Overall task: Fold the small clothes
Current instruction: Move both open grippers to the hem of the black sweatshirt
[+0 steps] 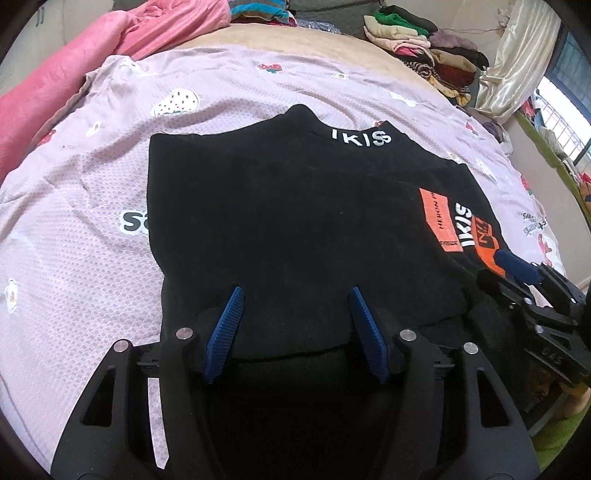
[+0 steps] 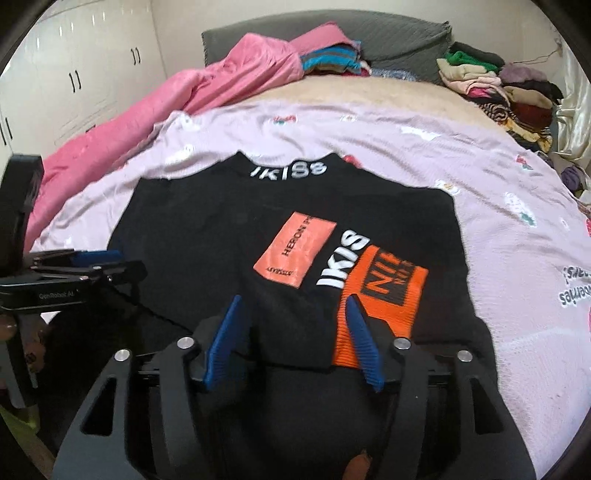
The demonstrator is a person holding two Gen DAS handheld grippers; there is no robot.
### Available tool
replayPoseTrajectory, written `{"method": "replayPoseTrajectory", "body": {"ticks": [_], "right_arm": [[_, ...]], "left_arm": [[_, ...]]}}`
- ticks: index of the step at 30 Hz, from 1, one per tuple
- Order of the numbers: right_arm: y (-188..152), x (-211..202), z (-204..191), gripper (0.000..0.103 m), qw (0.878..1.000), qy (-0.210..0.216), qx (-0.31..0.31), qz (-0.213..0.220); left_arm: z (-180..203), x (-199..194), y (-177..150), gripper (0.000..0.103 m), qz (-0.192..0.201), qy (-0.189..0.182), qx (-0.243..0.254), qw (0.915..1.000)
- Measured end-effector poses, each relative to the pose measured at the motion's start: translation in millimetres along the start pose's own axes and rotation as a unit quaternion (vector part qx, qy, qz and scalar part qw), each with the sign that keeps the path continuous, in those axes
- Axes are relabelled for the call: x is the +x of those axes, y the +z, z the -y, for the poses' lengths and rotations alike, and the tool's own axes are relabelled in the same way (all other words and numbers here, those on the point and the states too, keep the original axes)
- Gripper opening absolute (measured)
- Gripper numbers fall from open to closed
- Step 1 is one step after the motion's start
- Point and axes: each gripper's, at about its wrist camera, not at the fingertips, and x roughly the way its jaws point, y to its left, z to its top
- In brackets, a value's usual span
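Observation:
A black top with white "IKISS" lettering on its collar lies flat on the lilac sheet, collar away from me. A sleeve with an orange cuff is folded across its front, beside an orange patch. My left gripper hovers over the near hem with its jaws apart and its pads pressing on nothing. My right gripper stands open over the folded sleeve, cuff and black cloth lying between its pads without being pinched. Each gripper shows in the other's view: the right gripper and the left gripper.
A pink blanket is bunched along the bed's far left. A pile of folded clothes sits at the far right corner, with a curtain and window beyond. White wardrobes stand to the left. A grey headboard is at the back.

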Motion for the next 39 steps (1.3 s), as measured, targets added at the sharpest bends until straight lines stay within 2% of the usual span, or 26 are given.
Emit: {"method": "replayPoseTrajectory", "body": {"ticks": [1,3,6,12,14,15,18,19,22,39], "right_arm": [[0.4,-2.6,1.2,0.062,1.000,-0.001,0.003,0.003],[1.5,-10.0,5.4,0.078,1.000,-0.001,0.011,0.011],[1.7,-21.5,9.9,0.086,1.000,-0.005,0.017,0.024],[0.6,-44.9,18.4,0.094,0.998,-0.005,0.035,0.050],[1.1,-53.4,19.4,0.095,0.997,-0.007,0.037,0.060],[1.2,-57.0,20.2,0.095,0.997,-0.008,0.038,0.064],[1.3,-66.7,21.7,0.096,0.996,-0.007,0.043,0.075],[1.1,-70.4,22.0,0.096,0.996,-0.007,0.045,0.078],[1.4,-76.7,20.1,0.097,0.995,-0.009,0.045,0.084],[0.9,-111.2,6.0,0.098,0.992,-0.018,0.031,0.124]], "left_arm": [[-0.1,-0.9,0.0,0.055,0.001,-0.001,-0.002,1.0000],[0.6,-4.9,-0.6,0.059,0.003,-0.003,-0.004,1.0000],[3.7,-12.2,-1.1,0.064,0.011,0.001,-0.002,0.9999],[7.6,-34.4,0.1,0.070,0.035,0.001,-0.006,0.9994],[8.4,-39.9,0.7,0.074,0.041,0.003,-0.008,0.9991],[8.8,-42.5,0.7,0.081,0.043,0.003,-0.009,0.9990],[9.8,-52.7,-0.3,0.083,0.055,0.009,-0.009,0.9984],[10.1,-56.5,-0.8,0.089,0.059,0.010,-0.010,0.9982],[10.5,-65.4,-2.5,0.093,0.067,0.010,-0.013,0.9976],[9.2,-97.0,-15.5,0.093,0.094,0.014,-0.021,0.9952]]}}
